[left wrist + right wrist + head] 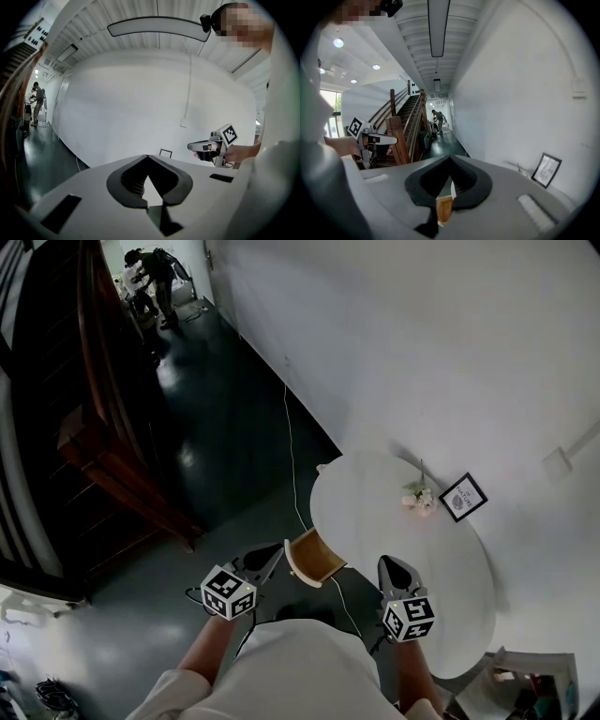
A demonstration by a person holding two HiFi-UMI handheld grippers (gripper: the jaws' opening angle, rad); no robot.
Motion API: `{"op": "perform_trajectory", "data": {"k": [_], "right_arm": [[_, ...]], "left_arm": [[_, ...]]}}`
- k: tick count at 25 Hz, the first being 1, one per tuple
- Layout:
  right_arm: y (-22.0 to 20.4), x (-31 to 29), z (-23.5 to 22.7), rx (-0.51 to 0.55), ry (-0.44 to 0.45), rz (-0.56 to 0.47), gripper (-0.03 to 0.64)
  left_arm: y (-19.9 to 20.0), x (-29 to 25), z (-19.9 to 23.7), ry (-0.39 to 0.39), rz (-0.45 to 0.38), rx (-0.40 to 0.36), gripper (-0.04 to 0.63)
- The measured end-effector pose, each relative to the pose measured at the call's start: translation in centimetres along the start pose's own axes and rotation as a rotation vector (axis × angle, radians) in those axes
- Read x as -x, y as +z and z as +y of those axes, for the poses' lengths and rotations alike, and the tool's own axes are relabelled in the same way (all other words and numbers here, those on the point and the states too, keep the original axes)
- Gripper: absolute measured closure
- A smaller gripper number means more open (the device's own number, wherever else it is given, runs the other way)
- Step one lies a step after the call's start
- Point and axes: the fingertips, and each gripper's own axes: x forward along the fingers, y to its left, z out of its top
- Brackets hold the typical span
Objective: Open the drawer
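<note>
In the head view a small wooden drawer (316,557) with a white front sticks out from the left side of the round white table (394,521). My left gripper (277,550) hovers just left of the drawer, apart from it, jaws shut and empty. My right gripper (395,563) hangs over the table's near edge to the right of the drawer, also shut with nothing held. In the left gripper view the left gripper's (148,157) tips meet, and the right gripper (206,146) shows beyond. In the right gripper view a strip of the drawer's wood (444,208) shows below the closed right gripper (450,158).
A small flower (418,497) and a framed picture (462,497) stand on the table against the white wall. A thin cable (291,456) runs along the dark floor. A wooden staircase (103,427) rises at the left. People (150,277) stand far down the corridor.
</note>
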Motion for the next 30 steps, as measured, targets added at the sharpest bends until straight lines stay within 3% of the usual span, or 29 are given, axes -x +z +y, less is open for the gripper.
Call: {"op": "perform_trajectory", "data": {"k": [8,30], "right_arm": [[2.4,1.0,-0.1,0.077,-0.005,-0.076,0.606],[2.1,0.9,0.2,0.044,0.039,-0.077,0.606]], "left_arm": [[1.5,-0.3,0.0,0.002,-0.028,-0.015,0.589],[1.2,0.3,0.2,0.033,-0.035,-0.003,0.589]]}}
